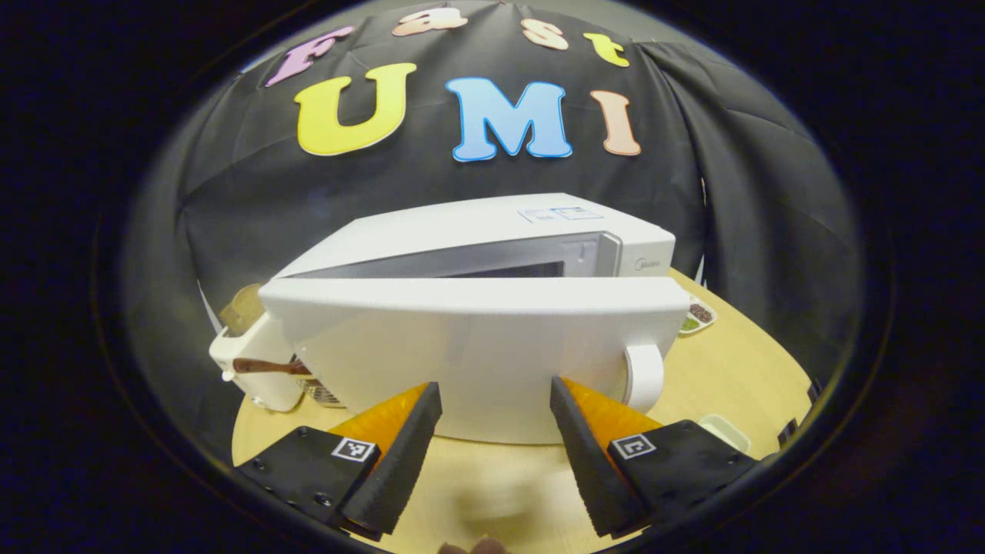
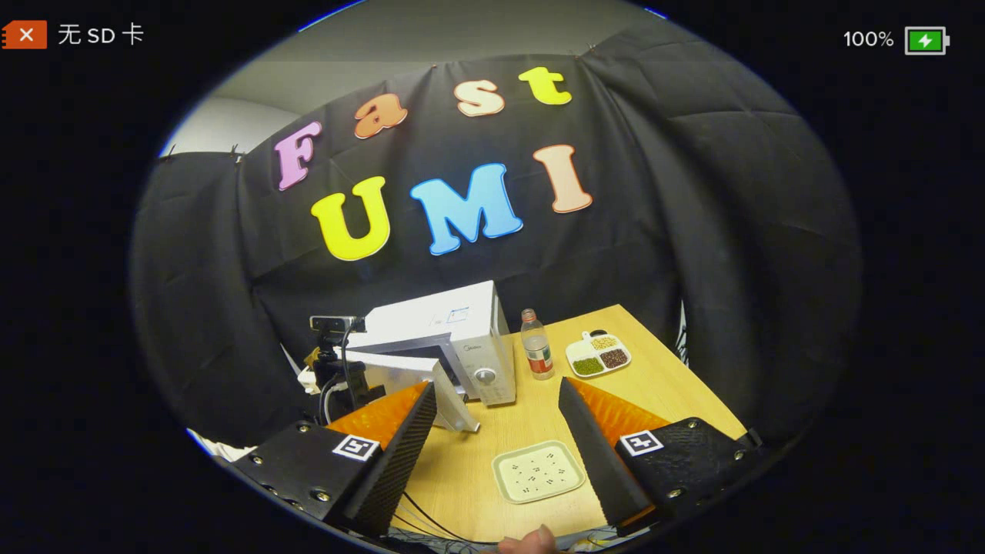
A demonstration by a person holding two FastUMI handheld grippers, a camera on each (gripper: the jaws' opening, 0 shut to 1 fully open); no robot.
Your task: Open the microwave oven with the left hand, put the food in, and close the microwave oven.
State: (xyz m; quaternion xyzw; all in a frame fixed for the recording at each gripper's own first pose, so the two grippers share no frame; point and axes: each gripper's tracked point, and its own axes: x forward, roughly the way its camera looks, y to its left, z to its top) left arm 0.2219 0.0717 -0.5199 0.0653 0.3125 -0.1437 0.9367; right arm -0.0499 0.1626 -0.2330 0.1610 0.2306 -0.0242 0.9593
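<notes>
In the left gripper view the white microwave [image 1: 477, 235] stands close ahead with its door [image 1: 462, 346] swung partly open toward me; the door's handle [image 1: 645, 377] is at its right end. My left gripper [image 1: 494, 387] is open just in front of the door's lower edge, touching nothing. In the right gripper view the microwave [image 2: 454, 327] sits at the table's back left, its door [image 2: 450, 400] ajar. A pale square plate of food [image 2: 539, 471] lies on the table, low between the fingers of my open right gripper [image 2: 496, 385], which holds nothing.
A plastic bottle [image 2: 536, 346] and a divided dish of beans [image 2: 599, 354] stand right of the microwave on the wooden table [image 2: 662, 385]. A black camera on a stand [image 2: 337, 362] with cables is left of the door. A white appliance [image 1: 258, 362] sits beside the microwave.
</notes>
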